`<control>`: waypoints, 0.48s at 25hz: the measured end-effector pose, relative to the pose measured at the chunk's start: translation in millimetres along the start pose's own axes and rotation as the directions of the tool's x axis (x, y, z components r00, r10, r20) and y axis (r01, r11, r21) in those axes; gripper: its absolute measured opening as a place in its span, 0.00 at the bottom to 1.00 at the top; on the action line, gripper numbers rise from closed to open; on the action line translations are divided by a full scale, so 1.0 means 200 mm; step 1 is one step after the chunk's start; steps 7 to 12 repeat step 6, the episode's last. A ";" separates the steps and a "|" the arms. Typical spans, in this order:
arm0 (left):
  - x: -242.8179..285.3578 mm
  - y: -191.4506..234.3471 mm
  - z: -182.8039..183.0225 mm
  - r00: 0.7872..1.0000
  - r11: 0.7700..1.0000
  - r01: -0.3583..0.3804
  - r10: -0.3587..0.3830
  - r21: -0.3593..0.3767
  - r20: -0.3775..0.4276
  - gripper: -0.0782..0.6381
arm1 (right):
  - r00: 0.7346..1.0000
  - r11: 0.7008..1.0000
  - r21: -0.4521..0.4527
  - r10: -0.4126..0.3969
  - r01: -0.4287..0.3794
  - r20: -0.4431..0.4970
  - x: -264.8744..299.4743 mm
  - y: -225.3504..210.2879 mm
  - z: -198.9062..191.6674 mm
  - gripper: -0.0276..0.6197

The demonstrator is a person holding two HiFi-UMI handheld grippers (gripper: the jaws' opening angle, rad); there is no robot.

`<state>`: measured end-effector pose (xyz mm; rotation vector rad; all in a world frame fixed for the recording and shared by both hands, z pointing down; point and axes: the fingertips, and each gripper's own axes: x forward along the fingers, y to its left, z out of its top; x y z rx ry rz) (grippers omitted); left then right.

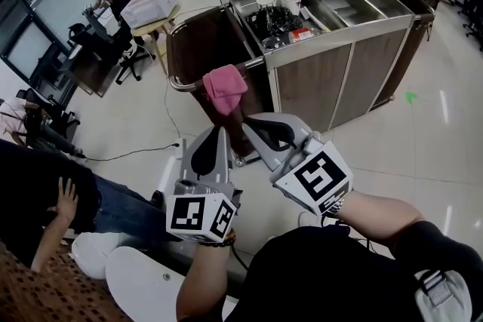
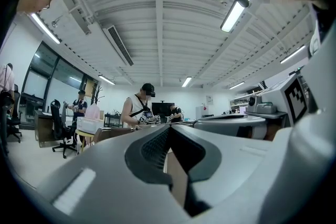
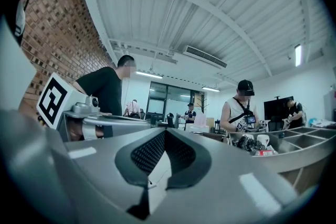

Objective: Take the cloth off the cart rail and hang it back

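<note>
1. Left gripper (image 1: 219,136): sits at 6 o'clock of the cloth in the head view, close under its lower edge but apart from it. Jaws pressed together, with nothing between them. Looks out over the room in its own view, with no pink in sight.
2. Cart rail (image 1: 181,84): curves out from the left end of the cart and shows bare at 9 o'clock of the cloth.
3. Cloth (image 1: 225,87): pink, folded over the rail. Hangs down on the near side, bunched more than spread. Lies where the end of the task wants it, on the rail.
4. Right gripper (image 1: 255,124): sits at 5 o'clock of the cloth, near it but not touching. Jaws closed on each other and empty, as its own view also shows.
5. Cart (image 1: 339,79): fills the side from 1 to 3 o'clock of the cloth. Carries a steel top with compartments and white cups (image 1: 290,2) in one of them.
6. Progress, as a judgement: fits two stages equally. Either the cloth on the rail waiting to be lifted, or the cloth hung back with both grippers free of it. Cannot settle which from this one moment. Nothing gripped in either case.
</note>
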<state>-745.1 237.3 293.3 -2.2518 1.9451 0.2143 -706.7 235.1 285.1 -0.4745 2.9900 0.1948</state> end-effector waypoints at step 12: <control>0.01 0.02 -0.01 1.000 1.000 0.003 -0.003 -0.001 -0.002 0.11 | 0.996 0.985 0.165 -0.027 0.041 -0.086 0.01 0.02 -0.02 0.04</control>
